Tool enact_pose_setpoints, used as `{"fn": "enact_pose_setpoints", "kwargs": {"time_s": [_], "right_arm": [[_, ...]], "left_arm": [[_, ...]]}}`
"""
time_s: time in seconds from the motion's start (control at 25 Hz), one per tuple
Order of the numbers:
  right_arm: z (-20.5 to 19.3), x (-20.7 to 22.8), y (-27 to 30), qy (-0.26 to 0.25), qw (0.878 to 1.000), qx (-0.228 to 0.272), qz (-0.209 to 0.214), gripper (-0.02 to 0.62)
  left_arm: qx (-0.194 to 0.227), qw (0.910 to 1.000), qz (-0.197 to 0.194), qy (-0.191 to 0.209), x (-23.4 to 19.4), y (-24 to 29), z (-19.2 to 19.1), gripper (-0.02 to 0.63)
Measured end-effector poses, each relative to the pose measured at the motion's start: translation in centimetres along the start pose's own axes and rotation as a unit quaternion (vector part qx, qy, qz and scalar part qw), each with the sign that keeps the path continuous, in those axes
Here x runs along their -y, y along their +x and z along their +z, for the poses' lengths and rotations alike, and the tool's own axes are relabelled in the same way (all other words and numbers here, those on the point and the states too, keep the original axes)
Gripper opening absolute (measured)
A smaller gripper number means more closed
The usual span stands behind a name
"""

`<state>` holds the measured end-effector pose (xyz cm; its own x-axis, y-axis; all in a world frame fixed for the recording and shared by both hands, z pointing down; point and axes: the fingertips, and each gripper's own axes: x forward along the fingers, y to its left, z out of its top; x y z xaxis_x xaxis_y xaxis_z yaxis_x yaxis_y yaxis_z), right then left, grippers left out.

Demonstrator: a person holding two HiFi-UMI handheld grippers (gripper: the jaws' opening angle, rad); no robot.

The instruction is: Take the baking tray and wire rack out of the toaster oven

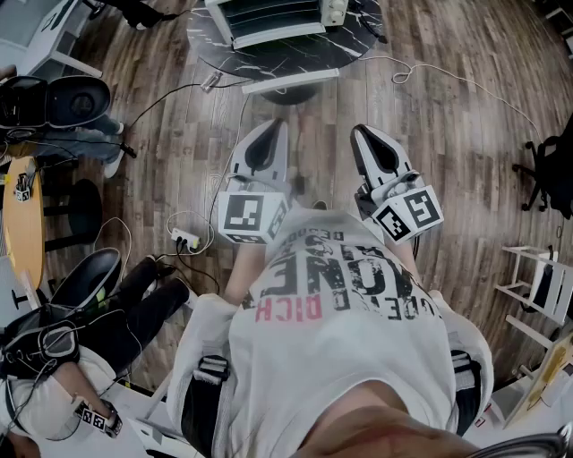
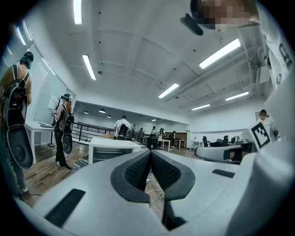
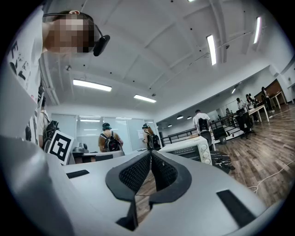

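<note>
The white toaster oven stands on a dark marbled round table at the far end of the head view, well ahead of both grippers. It also shows in the left gripper view, oven, and in the right gripper view, oven. No baking tray or wire rack is visible. My left gripper and right gripper are held level side by side in front of my body, above the wooden floor. Both are shut with nothing between the pads, as the left gripper and right gripper show in their own views.
Cables and a power strip lie on the floor to the left. A seated person is at lower left, a black chair and a white rack at right. People with backpacks stand around the room.
</note>
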<state>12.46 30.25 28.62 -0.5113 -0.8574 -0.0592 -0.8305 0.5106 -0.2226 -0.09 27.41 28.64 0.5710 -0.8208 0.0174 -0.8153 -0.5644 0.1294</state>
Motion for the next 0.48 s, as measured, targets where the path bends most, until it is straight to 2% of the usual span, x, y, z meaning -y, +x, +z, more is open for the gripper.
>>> {"fn": "enact_pose_setpoints", "kwargs": {"time_s": [0.48], "right_arm": [[-0.26, 0.84, -0.01, -0.020, 1.000, -0.015, -0.007, 0.009]], "left_arm": [[-0.010, 0.9999, 0.003, 0.007, 0.10, 0.88, -0.57, 0.003]]}}
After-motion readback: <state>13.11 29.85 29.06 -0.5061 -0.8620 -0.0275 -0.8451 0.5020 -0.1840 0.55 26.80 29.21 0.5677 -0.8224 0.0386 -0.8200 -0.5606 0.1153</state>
